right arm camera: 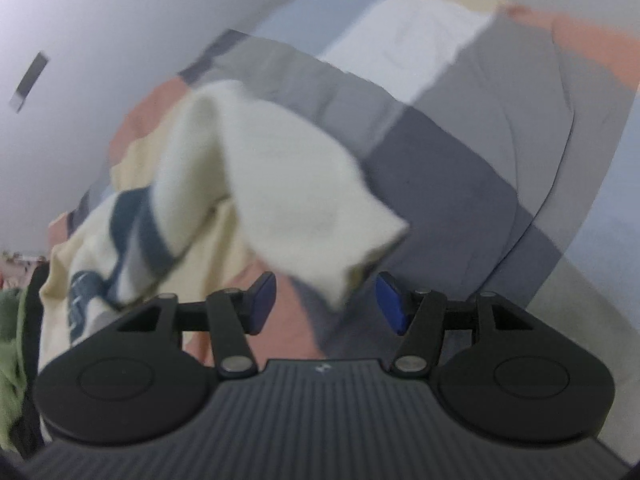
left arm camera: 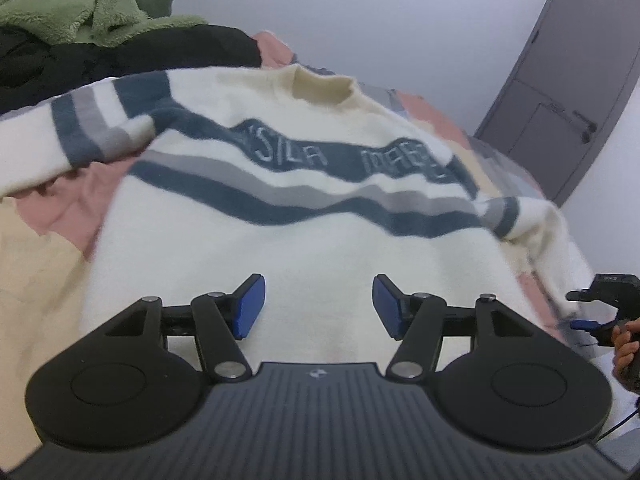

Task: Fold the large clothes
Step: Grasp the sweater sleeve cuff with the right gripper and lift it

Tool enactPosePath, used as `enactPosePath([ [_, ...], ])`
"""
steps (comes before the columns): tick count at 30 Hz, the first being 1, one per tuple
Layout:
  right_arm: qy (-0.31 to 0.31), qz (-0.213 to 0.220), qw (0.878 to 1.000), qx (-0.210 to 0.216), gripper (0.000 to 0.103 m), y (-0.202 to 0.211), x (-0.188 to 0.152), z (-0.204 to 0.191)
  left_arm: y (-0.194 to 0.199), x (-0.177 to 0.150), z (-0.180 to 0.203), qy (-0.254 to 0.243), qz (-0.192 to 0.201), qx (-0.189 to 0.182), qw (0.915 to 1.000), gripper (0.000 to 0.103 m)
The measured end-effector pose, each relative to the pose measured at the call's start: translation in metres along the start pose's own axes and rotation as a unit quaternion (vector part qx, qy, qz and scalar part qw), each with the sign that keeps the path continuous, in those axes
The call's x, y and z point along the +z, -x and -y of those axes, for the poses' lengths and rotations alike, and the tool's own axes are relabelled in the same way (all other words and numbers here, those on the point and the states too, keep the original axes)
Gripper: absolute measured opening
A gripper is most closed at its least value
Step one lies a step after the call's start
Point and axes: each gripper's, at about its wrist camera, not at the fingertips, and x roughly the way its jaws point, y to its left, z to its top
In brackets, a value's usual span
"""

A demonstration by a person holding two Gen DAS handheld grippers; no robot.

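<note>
A cream sweater [left arm camera: 304, 248] with dark blue and grey stripes and lettering lies face up on a patchwork bedspread [left arm camera: 44, 280]. My left gripper [left arm camera: 318, 306] is open and empty above its lower body. One sleeve [right arm camera: 280, 184] shows in the right wrist view, its cuff hanging loose between the wide-apart pads. My right gripper [right arm camera: 326, 302] is open; it also shows at the right edge of the left wrist view [left arm camera: 580, 322] beside that sleeve [left arm camera: 548, 240].
A pile of green fleece [left arm camera: 80, 0] and black clothes [left arm camera: 120, 56] sits at the back left of the bed. A grey door [left arm camera: 560, 88] stands at the right. The bedspread [right arm camera: 460, 128] stretches beyond the sleeve.
</note>
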Motion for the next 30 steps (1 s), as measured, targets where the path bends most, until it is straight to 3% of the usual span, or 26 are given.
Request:
enactPosePath([
  [4, -0.038, 0.013, 0.999, 0.024, 0.055, -0.019, 0.005, 0.018, -0.007, -0.003, -0.008, 0.009, -0.002, -0.002, 1.0000, 0.065],
  [5, -0.037, 0.023, 0.999, 0.028, 0.050, -0.020, 0.007, 0.019, -0.006, -0.003, -0.010, 0.013, 0.001, -0.001, 0.9999, 0.065],
  [7, -0.021, 0.034, 0.999, 0.024, 0.016, -0.019, 0.012, 0.017, -0.005, -0.003, -0.011, 0.019, 0.005, -0.003, 0.9998, 0.065],
  [9, -0.007, 0.045, 0.999, 0.022, 0.009, -0.013, 0.020, 0.017, -0.004, -0.004, -0.011, 0.017, 0.008, -0.002, 0.9998, 0.065],
  [18, 0.067, 0.196, 0.978, 0.021, 0.007, 0.066, 0.092, 0.028, 0.002, -0.005, -0.009, 0.011, 0.029, 0.008, 0.9995, 0.065],
  [23, 0.072, 0.218, 0.972, -0.038, 0.007, 0.077, 0.137, 0.048, 0.003, -0.003, -0.009, 0.015, 0.034, 0.009, 0.9993, 0.065],
  [26, 0.068, 0.245, 0.963, -0.092, 0.003, 0.072, 0.147, 0.063, 0.000, -0.003, -0.009, 0.016, 0.032, 0.013, 0.9993, 0.065],
  [30, -0.002, 0.209, 0.973, -0.098, 0.003, 0.056, 0.148, 0.105, -0.004, -0.002, -0.007, 0.016, 0.027, 0.014, 0.9994, 0.065],
])
